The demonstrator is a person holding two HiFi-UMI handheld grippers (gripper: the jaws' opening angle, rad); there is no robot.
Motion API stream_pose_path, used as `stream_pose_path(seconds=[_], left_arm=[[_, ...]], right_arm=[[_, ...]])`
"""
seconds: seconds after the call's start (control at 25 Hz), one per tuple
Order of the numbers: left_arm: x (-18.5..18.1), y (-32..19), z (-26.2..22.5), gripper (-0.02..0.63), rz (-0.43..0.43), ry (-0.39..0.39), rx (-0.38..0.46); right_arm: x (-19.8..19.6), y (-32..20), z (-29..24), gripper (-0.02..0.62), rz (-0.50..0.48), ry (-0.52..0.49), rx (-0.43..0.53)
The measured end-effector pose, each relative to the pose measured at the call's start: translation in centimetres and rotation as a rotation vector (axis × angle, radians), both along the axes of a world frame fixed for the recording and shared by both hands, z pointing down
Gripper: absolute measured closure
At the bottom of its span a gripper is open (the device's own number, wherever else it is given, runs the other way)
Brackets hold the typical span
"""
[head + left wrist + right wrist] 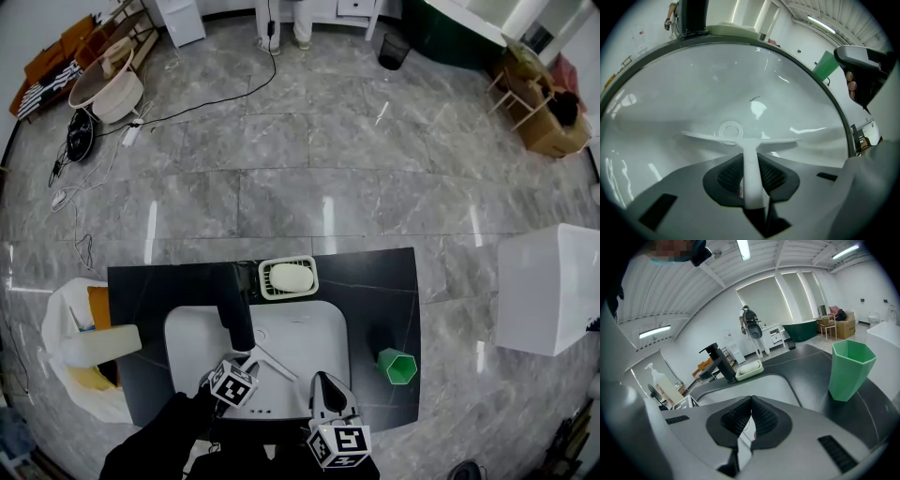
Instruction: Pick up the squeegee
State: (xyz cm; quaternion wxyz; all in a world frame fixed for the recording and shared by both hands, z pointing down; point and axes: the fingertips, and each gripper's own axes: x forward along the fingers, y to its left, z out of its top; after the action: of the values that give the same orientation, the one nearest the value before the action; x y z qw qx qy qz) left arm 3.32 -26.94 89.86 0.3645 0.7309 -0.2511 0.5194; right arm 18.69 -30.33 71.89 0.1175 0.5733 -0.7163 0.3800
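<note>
Left gripper (pixel 752 180): jaws clamped on the handle of the white squeegee (pixel 751 154), pads pressing both sides. The squeegee sits inside the white sink (pixel 717 84), its blade by the drain, below the black faucet (pixel 238 314). Right gripper (pixel 750 420): jaws together, nothing between them, above the dark counter (pixel 375 281) near the green cup (pixel 848 371).

Glossy white basin (pixel 319 328), smooth white plastic squeegee (pixel 751 176), matt dark countertop (pixel 375 281), polished grey marbled floor (pixel 328 150).
</note>
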Motion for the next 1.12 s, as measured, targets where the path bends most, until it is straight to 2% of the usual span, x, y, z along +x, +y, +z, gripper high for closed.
stream_pose_path(seconds=[0.32, 0.52, 1.12], left_arm=[[0.1, 0.0, -0.1, 0.525, -0.014, -0.006, 0.001], [-0.2, -0.6, -0.9, 0.525, -0.057, 0.001, 0.029], [0.0, -1.3, -7.3, 0.526, -0.098, 0.069, 0.144]], right_arm=[[0.0, 0.2, -0.3, 0.578, -0.003, 0.0, 0.007], [0.0, 0.8, -0.6, 0.578, -0.003, 0.002, 0.016], [-0.9, 2.7, -4.4, 0.578, -0.003, 0.011, 0.081]])
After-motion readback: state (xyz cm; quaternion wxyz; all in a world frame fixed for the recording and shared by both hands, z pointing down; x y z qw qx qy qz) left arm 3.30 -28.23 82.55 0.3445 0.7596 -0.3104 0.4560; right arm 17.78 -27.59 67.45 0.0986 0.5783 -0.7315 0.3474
